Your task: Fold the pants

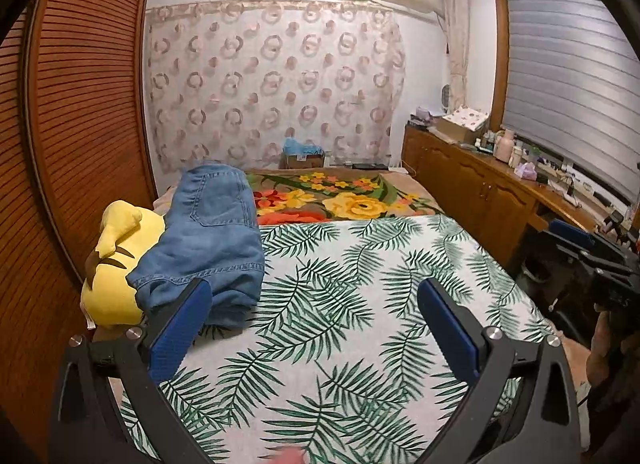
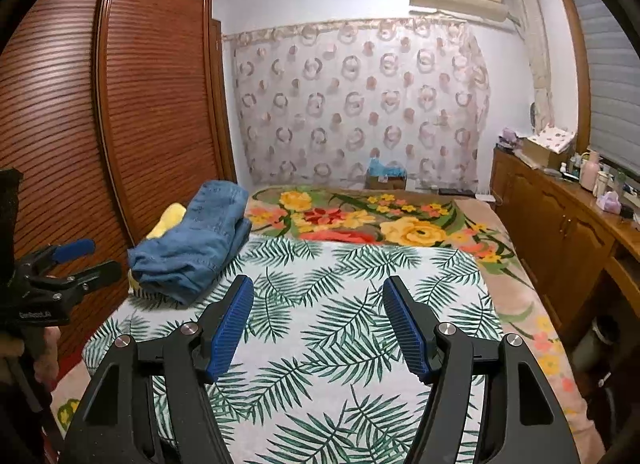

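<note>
Left to right: a yellow plush (image 1: 116, 260) lies at the bed's left edge by the wardrobe (image 1: 80, 104). The folded pants (image 1: 208, 240) rest partly on the plush and partly on the leaf-print sheet (image 1: 340, 304), stacked to one side, seemingly to leave the middle of the bed free. The left tongs (image 1: 316, 324) stand wide and empty, one pad just beside the pants' hem. The right tongs (image 2: 318, 324) are parted and empty over bare sheet. The fold looks complete.
</note>
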{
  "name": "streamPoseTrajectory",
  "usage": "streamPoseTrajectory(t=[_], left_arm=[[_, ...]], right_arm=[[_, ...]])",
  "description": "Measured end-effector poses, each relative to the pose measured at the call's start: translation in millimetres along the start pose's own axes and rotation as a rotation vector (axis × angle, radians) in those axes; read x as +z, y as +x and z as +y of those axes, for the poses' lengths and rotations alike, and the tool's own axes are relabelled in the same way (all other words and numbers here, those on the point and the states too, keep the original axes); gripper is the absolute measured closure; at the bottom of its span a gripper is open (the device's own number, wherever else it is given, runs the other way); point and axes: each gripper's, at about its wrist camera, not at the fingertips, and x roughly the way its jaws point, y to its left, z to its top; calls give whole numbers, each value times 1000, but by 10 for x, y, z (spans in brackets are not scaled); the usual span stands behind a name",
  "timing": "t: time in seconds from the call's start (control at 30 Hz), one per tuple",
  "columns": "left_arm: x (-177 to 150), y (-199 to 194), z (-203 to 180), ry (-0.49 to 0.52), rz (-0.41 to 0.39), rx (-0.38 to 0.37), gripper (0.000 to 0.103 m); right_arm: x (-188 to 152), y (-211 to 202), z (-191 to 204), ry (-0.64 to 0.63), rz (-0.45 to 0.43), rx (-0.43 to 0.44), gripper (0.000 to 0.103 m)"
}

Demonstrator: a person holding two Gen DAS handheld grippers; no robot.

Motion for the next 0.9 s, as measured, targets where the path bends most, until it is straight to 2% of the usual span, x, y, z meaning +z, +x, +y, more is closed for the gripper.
streamPoseTrajectory(t=[0.43,0.9], left_arm=[[143,-452,-190,17,-91,4,0],[141,-574,-287,37,-105,23,0]], right_arm=[[-41,-348,21,12,-69,-33,34],[-146,-423,39,5,-95,-56,34]])
